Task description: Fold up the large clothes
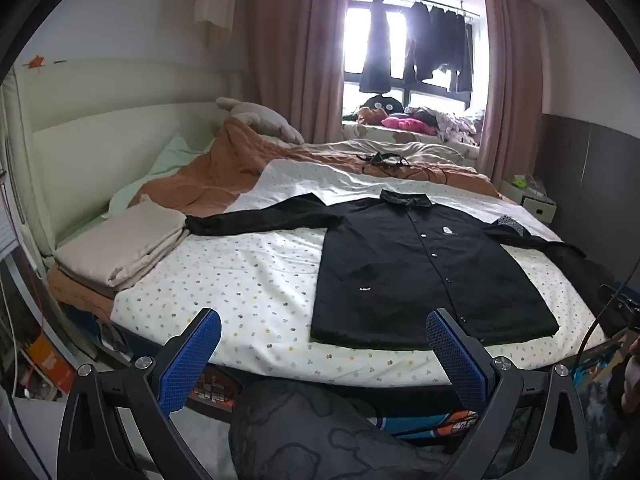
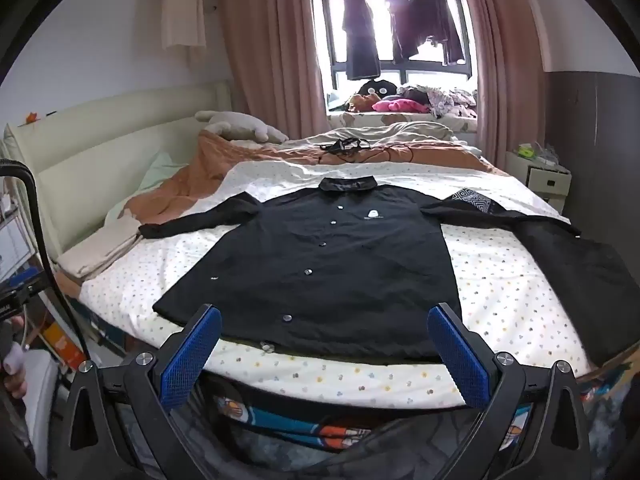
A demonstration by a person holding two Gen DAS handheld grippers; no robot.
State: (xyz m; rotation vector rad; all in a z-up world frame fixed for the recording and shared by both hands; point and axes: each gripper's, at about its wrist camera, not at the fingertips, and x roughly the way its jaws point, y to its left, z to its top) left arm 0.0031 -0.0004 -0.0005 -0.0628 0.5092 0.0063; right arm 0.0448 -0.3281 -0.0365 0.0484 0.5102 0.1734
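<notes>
The left gripper [image 1: 324,344] hangs short of the bed's near edge with its blue-padded jaws spread wide and nothing between them; the right gripper [image 2: 324,340] is the same, wide apart and empty, poised just above the hem of the black button-front coat [image 2: 320,264]. The coat lies face up and flat on the dotted white sheet [image 1: 248,276], collar [image 2: 347,184] toward the window, both long sleeves stretched out to the sides, the hem close to the near mattress edge. No fold looks started yet. The fabric reads as soft and limp, fairly thick at the hem, probably light enough to lift with one pinch but sure to sag and drag unless both ends of a fold line are held. The snap buttons down the front are hard spots best kept out of the pads. Good holds would be the left sleeve cuff [image 1: 196,224] and the shoulder seam, pinching through the full cloth thickness. A beige folded stack [image 1: 120,240] touches that cuff, so a careless pull might disturb it.
</notes>
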